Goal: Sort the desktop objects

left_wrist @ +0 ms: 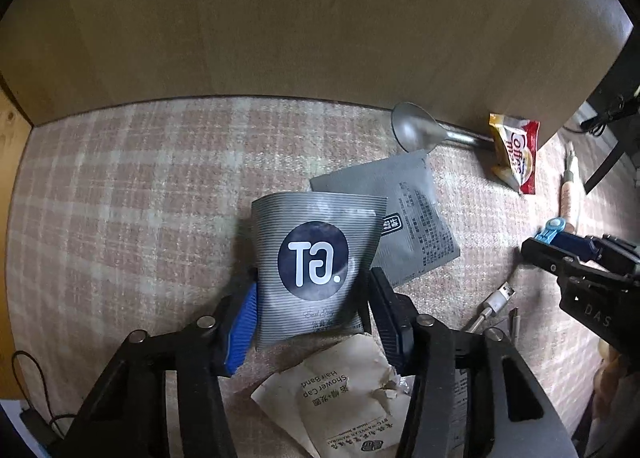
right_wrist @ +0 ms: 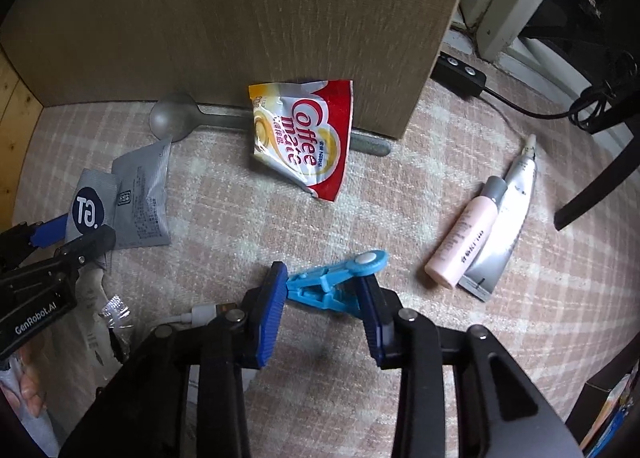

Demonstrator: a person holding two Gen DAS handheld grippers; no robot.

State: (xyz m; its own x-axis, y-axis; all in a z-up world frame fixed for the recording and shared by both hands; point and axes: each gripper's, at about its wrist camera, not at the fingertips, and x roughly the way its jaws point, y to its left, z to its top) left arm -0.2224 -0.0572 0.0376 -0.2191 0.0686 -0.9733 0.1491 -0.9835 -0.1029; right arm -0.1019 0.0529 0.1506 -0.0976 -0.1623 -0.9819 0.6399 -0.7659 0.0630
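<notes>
My left gripper (left_wrist: 312, 298) is shut on a grey striped tea sachet (left_wrist: 316, 262) with a dark round logo, held just over the checked cloth; the sachet also shows in the right wrist view (right_wrist: 90, 209). A second grey sachet (left_wrist: 416, 213) lies behind it. My right gripper (right_wrist: 324, 290) is shut on a light blue plastic clip (right_wrist: 340, 278), held between its blue pads. A red and yellow Coffee-mate packet (right_wrist: 304, 137) leans on the wooden panel. A metal spoon (right_wrist: 176, 117) lies behind it.
A pink bottle (right_wrist: 464, 242) and a silver tube (right_wrist: 504, 225) lie at the right. A beige shower-cap packet (left_wrist: 340, 390) and a USB cable (left_wrist: 496, 302) lie near the left gripper. A wooden panel (right_wrist: 240, 17) walls the back. A power strip (right_wrist: 460, 69) sits behind it.
</notes>
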